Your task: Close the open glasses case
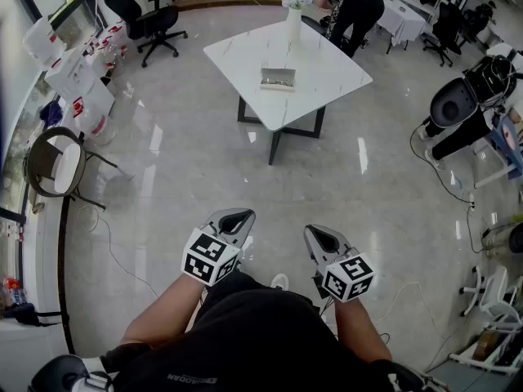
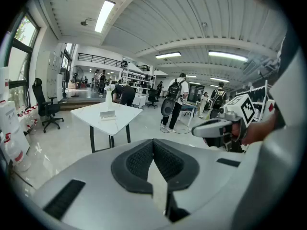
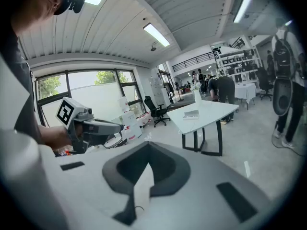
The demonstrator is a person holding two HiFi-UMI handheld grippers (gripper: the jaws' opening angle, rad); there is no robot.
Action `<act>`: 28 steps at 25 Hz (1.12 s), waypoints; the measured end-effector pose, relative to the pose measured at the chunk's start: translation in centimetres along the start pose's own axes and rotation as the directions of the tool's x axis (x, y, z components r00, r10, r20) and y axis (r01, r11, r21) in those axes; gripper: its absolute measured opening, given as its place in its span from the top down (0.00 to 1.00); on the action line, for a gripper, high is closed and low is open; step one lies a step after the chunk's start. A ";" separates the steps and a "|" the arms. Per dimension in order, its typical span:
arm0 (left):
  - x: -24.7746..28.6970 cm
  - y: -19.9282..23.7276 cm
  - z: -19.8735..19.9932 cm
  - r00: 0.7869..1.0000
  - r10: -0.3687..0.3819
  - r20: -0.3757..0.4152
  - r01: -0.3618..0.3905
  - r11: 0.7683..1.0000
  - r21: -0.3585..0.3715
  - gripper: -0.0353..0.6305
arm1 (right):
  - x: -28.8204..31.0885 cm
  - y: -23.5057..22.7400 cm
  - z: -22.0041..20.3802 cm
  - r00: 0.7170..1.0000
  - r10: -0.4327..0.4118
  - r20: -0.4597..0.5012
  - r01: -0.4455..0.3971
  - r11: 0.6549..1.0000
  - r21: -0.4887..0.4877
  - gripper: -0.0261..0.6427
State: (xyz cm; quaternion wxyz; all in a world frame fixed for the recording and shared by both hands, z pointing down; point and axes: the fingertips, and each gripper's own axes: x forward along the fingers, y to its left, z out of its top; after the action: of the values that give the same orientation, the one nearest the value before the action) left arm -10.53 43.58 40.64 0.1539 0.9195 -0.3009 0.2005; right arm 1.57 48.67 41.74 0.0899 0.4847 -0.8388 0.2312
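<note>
In the head view, the grey rectangular glasses case (image 1: 278, 78) lay on the white marble-look square table (image 1: 327, 64) at 12 o'clock, well apart from both grippers. It was too small to show its contents, while a white vase (image 1: 294, 21) near the table's far corner held pale flowers. The left gripper (image 1: 235, 217) and right gripper (image 1: 320, 233) were near the person's body. The step was judged to be the approach: walk up, then press the lid down evenly. In the left gripper view, the jaws met at the tips and gripped nothing. In the right gripper view, the 2 jaws were likewise closed and empty, with the case at 1 o'clock.
</note>
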 end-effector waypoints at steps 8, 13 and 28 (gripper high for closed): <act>0.4 -0.2 -0.2 1.000 -0.024 0.003 0.024 1.000 0.007 0.94 | 0.7 0.1 0.1 1.000 -0.002 0.013 0.002 1.000 0.005 0.96; 0.6 0.6 -0.1 1.000 -0.020 0.004 0.020 1.000 0.006 0.94 | 1.1 0.3 0.9 0.999 0.002 0.050 -0.004 0.999 0.034 0.96; -0.3 5.8 0.2 0.998 -0.056 0.019 0.056 0.998 -0.017 0.94 | 5.9 1.9 1.8 0.999 -0.032 0.034 0.032 0.999 0.019 0.96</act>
State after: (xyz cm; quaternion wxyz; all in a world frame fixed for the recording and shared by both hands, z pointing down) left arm -14.23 39.16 41.25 0.1648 0.9280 -0.2782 0.1849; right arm -2.96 44.02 41.80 0.0744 0.5028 -0.8302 0.2290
